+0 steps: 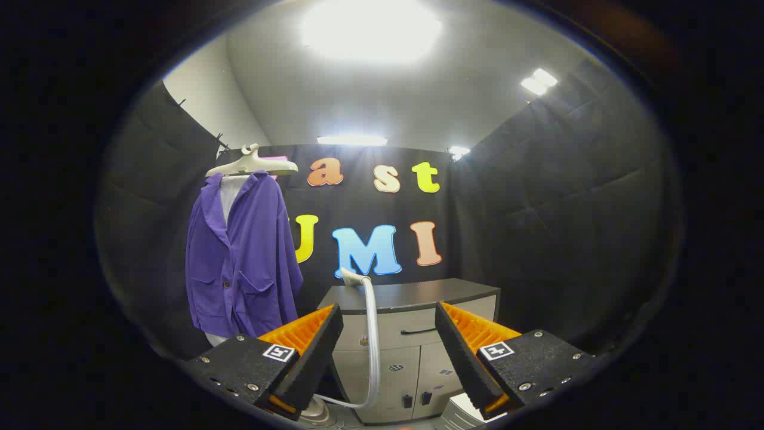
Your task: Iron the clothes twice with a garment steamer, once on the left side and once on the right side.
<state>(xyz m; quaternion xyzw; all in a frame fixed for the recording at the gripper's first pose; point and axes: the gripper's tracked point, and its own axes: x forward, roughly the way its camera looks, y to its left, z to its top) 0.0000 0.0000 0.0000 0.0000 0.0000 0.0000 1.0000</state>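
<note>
Spread wide, the jaws of the gripper hold nothing, and both fingers point level at a low cabinet standing against the booth's black cloth wall. Its dark top is bare except at the left front corner, where the steamer head rests. One pale hose drops from that head down the cabinet's front, between the fingers, and curves toward a base by the floor, partly hidden under the left finger. One purple jacket hangs on one pale hanger left of the cabinet, beyond the left finger. Ceiling lights glare overhead.
</note>
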